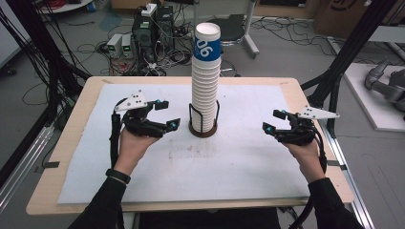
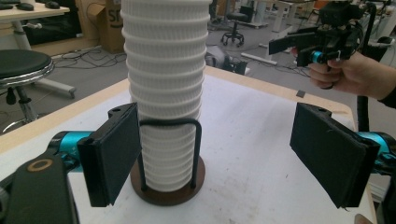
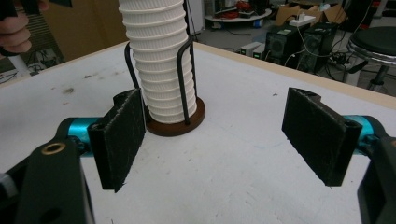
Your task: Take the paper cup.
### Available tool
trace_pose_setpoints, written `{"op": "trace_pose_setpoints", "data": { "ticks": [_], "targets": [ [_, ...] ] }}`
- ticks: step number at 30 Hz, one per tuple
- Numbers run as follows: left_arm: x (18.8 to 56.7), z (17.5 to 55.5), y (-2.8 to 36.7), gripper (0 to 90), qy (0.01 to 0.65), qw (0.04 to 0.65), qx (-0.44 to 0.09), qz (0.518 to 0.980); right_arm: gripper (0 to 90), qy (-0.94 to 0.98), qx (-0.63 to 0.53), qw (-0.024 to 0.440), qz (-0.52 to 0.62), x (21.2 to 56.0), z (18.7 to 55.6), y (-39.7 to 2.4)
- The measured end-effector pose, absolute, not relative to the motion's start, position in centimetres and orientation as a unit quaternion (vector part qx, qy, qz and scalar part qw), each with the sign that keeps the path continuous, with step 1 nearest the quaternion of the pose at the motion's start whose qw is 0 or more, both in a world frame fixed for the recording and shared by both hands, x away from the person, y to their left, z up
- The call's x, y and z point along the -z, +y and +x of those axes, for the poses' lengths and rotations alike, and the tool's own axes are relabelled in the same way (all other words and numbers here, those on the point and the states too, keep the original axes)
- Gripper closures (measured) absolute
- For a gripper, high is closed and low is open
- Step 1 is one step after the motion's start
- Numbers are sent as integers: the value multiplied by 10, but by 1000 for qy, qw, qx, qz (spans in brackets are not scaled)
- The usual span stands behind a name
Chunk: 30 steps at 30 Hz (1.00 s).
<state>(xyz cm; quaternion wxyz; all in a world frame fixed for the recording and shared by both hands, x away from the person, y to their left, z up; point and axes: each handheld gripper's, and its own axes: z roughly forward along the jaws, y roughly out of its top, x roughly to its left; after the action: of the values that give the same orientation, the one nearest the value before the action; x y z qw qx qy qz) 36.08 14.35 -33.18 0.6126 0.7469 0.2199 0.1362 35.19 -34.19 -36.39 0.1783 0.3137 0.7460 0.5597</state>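
A tall stack of white ribbed paper cups (image 1: 206, 81) stands upright in a holder with a round brown base (image 1: 203, 132) and black wire loops, at the middle of the table. Its top cup carries a blue band. My left gripper (image 1: 168, 113) hovers left of the stack, open, with nothing between its pads. My right gripper (image 1: 273, 121) is held farther off at the right, open and empty. The left gripper view has the stack (image 2: 166, 70) just ahead, behind the left pad (image 2: 112, 158). In the right gripper view, the stack (image 3: 156, 56) stands ahead to the left of the open gripper (image 3: 219, 137).
A white mat (image 1: 239, 162) covers the wooden table (image 1: 71, 143). Black frame posts (image 1: 351, 43) rise beside both table sides. Computers and cables (image 1: 148, 33) lie on the floor beyond the far edge. A stool (image 2: 21, 70) stands off the table.
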Motion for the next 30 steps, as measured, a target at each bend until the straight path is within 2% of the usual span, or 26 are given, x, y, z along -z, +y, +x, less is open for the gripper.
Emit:
{"op": "trace_pose_setpoints", "data": {
  "ticks": [30],
  "targets": [
    [270,417,100,92,213,612,-165,743,181,736,-575,194,299,367,351,-335]
  ]
}}
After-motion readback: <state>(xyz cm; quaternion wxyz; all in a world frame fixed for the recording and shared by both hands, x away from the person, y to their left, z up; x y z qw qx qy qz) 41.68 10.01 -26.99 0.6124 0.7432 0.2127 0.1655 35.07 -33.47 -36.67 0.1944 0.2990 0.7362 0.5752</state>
